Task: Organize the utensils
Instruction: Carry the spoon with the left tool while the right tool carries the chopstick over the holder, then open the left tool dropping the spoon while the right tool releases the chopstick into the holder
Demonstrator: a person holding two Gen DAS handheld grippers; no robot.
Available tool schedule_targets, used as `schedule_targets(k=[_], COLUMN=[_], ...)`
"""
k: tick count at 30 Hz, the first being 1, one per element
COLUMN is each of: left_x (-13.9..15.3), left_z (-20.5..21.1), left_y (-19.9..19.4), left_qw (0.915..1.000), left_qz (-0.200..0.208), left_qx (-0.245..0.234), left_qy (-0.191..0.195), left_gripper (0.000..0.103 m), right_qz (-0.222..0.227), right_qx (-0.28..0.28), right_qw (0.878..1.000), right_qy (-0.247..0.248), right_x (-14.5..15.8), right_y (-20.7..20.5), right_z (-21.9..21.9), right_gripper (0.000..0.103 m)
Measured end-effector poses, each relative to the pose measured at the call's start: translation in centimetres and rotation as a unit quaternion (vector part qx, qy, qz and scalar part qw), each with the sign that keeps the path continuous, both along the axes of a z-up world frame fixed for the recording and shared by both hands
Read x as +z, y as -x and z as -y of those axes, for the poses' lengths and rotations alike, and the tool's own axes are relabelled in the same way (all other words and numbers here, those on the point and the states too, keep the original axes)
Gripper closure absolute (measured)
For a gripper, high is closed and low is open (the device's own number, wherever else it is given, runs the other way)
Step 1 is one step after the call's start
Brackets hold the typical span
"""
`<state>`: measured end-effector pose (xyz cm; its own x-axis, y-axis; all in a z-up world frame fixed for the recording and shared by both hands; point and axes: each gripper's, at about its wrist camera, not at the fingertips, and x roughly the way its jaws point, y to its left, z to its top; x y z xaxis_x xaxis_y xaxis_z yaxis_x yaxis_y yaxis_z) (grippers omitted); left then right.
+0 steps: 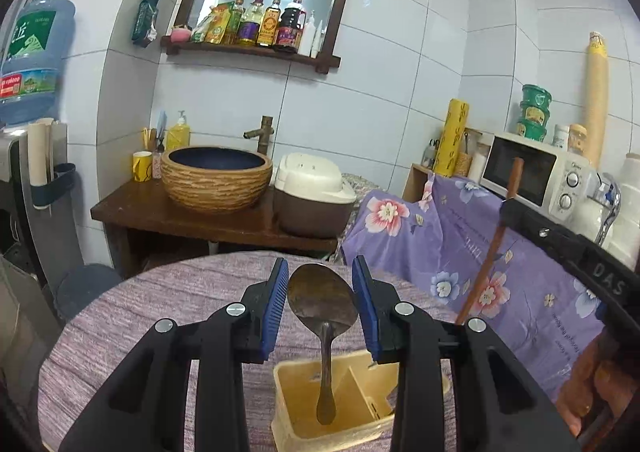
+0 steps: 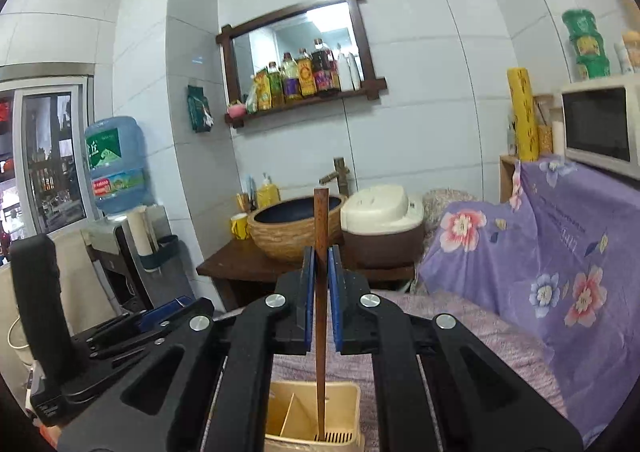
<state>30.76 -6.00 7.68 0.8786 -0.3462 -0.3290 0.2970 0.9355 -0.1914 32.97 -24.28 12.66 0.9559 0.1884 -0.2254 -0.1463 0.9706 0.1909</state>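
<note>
Step in hand: both utensils are being carried over the cream plastic utensil holder with an inner divider (image 1: 304, 404), ready to go in
Left hand-held gripper (image 1: 320, 302): its blue pads stand part-way apart with the tarnished metal spoon (image 1: 322, 302) between them, bowl up and handle hanging into the holder's mouth; whether the pads actually press on the spoon bowl cannot be told, since a gap shows on each side
Right hand-held gripper (image 2: 320, 300): pressed nearly together, pinching the reddish-brown wooden chopstick (image 2: 320, 292) upright; its lower tip is already within the slotted compartment of the holder, seen in the right wrist view
Holder's place: it stands on the counter covered by a mauve woven cloth (image 1: 160, 312), well in from the rounded far edge, directly under both grippers
Next move, as a judgement: lower each utensil straight down into its own compartment, keep it clear of the divider, then spread the pads to let go
Risk: the spoon looks loosely carried and may tip or slide out early
</note>
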Motion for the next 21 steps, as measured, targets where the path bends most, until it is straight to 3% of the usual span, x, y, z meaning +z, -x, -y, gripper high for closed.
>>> schedule_targets(k=[8,18,21], left_x=[-4.1,-6.5,-5.9], left_z=[0.5,1.1,0.8], left_y=[0.6,0.9,1.8], left_qw=[0.9994,0.9978,0.998], left_qz=[-0.02,-0.041,-0.031], left_qx=[-0.007,-0.014,-0.012], left_qy=[-0.027,-0.05,-0.053], left_gripper=[0.069,0.069,0.059], right_qz=[-0.031,-0.04,-0.048], right_qx=[-0.008,0.002,0.002], right_qw=[0.999,0.999,0.999], right_qy=[0.014,0.006,0.006], right_x=[-5.2,-6.3,-6.7], right_y=[0.1,0.5,0.8], right_z=[0.1,0.9,1.0], right_gripper=[0.095,0.095,0.092])
